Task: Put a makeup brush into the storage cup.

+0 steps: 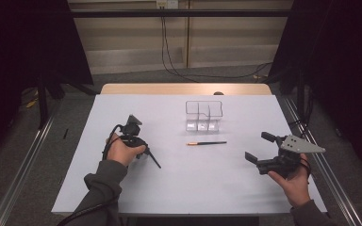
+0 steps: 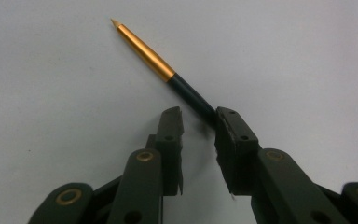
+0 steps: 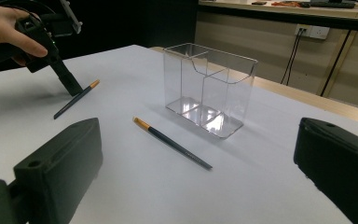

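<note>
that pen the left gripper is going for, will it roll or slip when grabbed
Probably prone to rolling: the pen is slim and round, lying flat on the smooth table. It looks stiff and light. The glossy tapered gold end may slip, so the left gripper, jaws flanking the dark barrel, seems better placed.

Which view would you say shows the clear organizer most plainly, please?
The right gripper view: the clear organizer stands close, its inner dividers and open top plain. The high view shows it small, beyond a pen. The left gripper view looks elsewhere.
</note>
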A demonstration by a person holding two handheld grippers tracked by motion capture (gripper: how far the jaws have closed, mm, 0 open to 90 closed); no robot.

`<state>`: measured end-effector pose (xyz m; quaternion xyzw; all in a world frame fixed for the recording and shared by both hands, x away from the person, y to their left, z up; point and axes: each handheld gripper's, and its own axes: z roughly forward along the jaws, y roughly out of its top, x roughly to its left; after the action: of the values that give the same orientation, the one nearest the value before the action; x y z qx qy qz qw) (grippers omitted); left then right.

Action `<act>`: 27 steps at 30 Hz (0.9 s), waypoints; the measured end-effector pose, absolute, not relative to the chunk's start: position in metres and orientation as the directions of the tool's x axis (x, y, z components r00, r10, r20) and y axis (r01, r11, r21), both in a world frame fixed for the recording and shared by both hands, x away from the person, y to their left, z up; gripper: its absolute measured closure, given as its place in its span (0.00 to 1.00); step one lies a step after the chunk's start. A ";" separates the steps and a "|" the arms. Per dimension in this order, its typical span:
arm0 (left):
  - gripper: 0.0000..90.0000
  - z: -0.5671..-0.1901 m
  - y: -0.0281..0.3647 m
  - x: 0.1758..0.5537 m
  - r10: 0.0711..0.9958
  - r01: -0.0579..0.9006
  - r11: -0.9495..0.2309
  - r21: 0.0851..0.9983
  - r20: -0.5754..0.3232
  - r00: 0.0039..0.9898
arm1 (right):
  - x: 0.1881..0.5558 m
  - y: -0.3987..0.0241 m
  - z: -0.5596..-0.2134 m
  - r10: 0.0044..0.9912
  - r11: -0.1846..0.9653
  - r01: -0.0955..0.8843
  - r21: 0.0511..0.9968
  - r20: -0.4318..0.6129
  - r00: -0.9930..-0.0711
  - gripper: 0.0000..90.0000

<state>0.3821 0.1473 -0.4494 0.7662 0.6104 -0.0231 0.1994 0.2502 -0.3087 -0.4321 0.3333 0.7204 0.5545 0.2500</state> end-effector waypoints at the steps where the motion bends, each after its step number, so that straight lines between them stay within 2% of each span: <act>1: 0.78 -0.449 0.148 0.382 0.925 0.945 -0.176 0.274 -0.283 0.254 | 0.250 -0.309 -0.432 0.757 0.163 0.202 0.966 0.009 -0.653 0.01; 13: 0.70 -0.448 0.142 0.383 0.935 0.953 -0.148 0.265 -0.278 0.222 | 0.251 -0.308 -0.433 0.761 0.159 0.209 0.965 0.015 -0.649 0.01; 17: 0.65 -0.448 0.138 0.384 0.930 0.960 -0.125 0.250 -0.308 0.201 | 0.251 -0.308 -0.433 0.760 0.160 0.209 0.965 0.014 -0.649 0.01; 20: 0.66 -0.447 0.131 0.384 0.940 0.957 -0.144 0.251 -0.266 0.212 | 0.251 -0.308 -0.433 0.762 0.160 0.207 0.965 0.013 -0.648 0.01; 27: 0.65 -0.447 0.123 0.385 0.949 0.959 -0.151 0.240 -0.236 0.208 | 0.250 -0.309 -0.432 0.761 0.156 0.207 0.966 0.016 -0.648 0.01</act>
<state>0.3851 0.1227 -0.4473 0.7584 0.6291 -0.0144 0.1699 0.2503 -0.3090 -0.4322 0.3373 0.7181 0.5553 0.2494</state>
